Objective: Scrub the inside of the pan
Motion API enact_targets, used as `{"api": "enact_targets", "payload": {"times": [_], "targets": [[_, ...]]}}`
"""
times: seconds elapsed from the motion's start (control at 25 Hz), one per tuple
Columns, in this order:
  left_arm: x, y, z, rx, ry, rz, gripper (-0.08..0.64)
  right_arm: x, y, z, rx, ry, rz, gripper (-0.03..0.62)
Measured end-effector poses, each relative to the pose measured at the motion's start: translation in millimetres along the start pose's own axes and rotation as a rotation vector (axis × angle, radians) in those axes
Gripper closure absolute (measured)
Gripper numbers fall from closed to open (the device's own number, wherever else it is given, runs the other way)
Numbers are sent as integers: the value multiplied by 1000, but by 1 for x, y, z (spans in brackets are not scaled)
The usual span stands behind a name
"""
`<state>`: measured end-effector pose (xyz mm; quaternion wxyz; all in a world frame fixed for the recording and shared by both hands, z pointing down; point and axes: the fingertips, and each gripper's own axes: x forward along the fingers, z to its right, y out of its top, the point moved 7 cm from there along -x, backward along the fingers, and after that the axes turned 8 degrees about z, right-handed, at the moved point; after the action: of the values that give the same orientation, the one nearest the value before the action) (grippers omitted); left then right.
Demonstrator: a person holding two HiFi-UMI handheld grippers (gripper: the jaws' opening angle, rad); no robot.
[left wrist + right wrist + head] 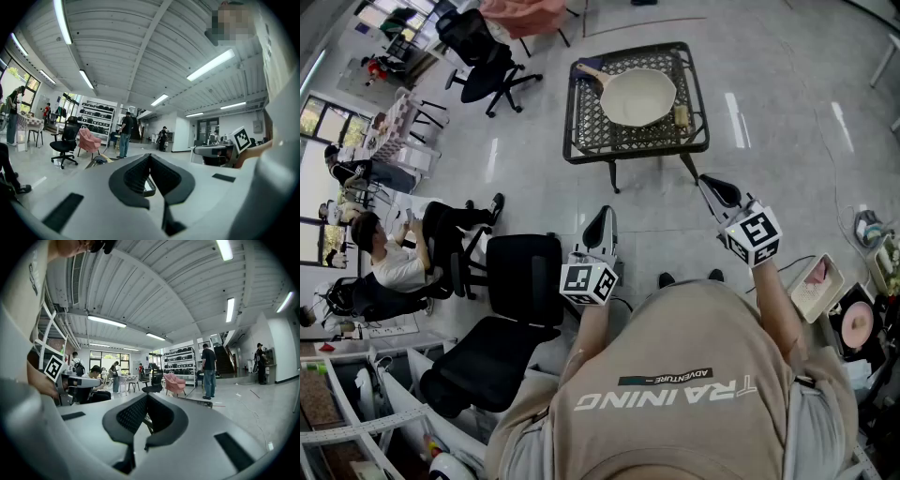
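Place: a big open-plan office, part lab hall.
Floor: glossy grey floor (525, 178), wide open stretches between the furniture.
Ceiling: ribbed white ceiling (117, 47) with long strip lights (211, 63).
Seating: black swivel chairs (487, 66), one pink armchair (88, 141).
Far end: shelving racks (96, 123), a staircase (227, 357), bright windows (107, 356).
People: a seated person (389, 258) by the desks, a standing person (208, 369) out on the floor.
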<state>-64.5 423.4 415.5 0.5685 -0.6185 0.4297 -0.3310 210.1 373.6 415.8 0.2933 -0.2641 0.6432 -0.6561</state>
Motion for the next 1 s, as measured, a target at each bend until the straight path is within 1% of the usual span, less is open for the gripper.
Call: {"api": "enact_targets", "payload": {"times": [0.16,0.32,0.48,0.68,0.88,1.0], "targets": [[-2,2,-12,1,-6,-14,541,4,1,-7,7,-10,-9,575],[-1,4,-25,-9,-5,-5,541,7,-1,-10,-11,-31,-29,575],[-2,5,-39,-22,2,-7,541,13,-3,-12,7,-49,-37,575],[-6,6,-58,-30,-6,-34,541,29,-1,-24,29,-36,-17,575],[-19,-3,-80,-47,-43,-85,541,41,-15,-51,39,-51,-53,575],[-21,-8,-87,-44,-71,-92,541,39,-24,-61,51,-62,-77,575]]}}
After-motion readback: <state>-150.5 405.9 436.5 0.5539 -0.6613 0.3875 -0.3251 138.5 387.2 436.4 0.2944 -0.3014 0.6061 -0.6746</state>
